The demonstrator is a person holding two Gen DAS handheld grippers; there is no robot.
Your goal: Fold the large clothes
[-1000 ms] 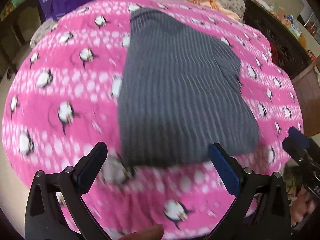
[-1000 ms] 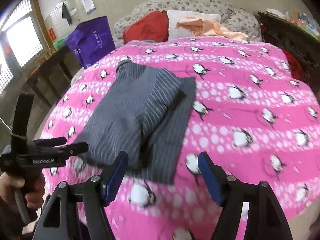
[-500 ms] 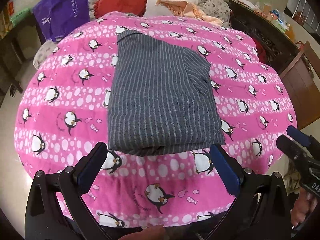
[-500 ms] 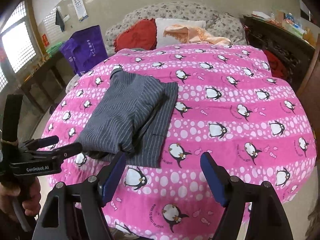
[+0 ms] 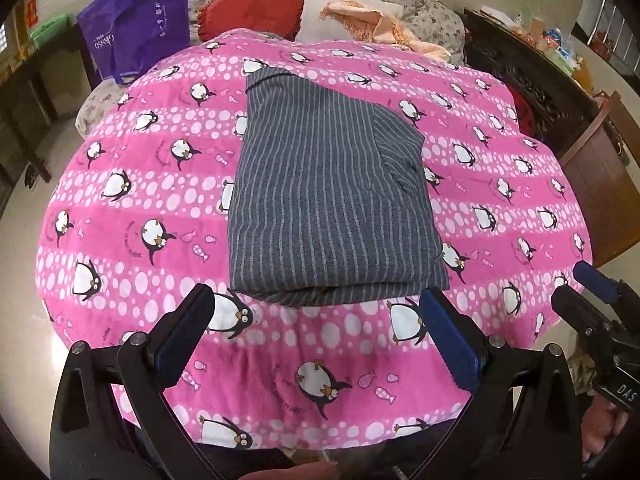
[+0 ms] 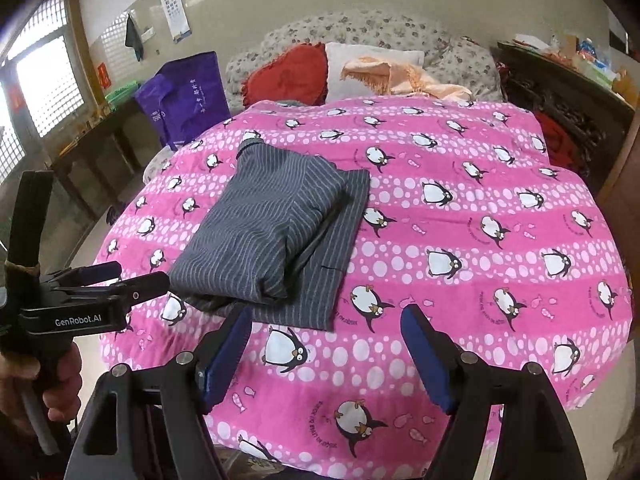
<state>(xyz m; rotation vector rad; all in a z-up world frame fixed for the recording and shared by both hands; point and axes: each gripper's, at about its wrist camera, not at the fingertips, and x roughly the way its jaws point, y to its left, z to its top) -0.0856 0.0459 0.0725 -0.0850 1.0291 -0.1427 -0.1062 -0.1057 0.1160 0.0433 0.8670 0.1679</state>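
Note:
A grey garment with thin white stripes (image 5: 332,200) lies folded into a thick rectangle on a pink penguin-print blanket (image 5: 140,208). In the right wrist view the garment (image 6: 276,236) sits left of centre, its top layers stacked over a flat lower layer. My left gripper (image 5: 320,312) is open and empty, held back from the garment's near edge. It also shows in the right wrist view (image 6: 132,276) at the left, beside the garment. My right gripper (image 6: 326,328) is open and empty, short of the garment's near right corner. It shows at the right edge of the left wrist view (image 5: 576,284).
The blanket covers a bed. A purple bag (image 6: 184,100), a red cushion (image 6: 288,76), a white pillow with a peach cloth (image 6: 384,68) lie at the far end. Dark wooden furniture (image 5: 532,80) stands at the right, a low bench (image 6: 92,140) at the left.
Both grippers have pulled back and up from the garment, so more of the bed shows. The garment lies still, and both grippers stay open.

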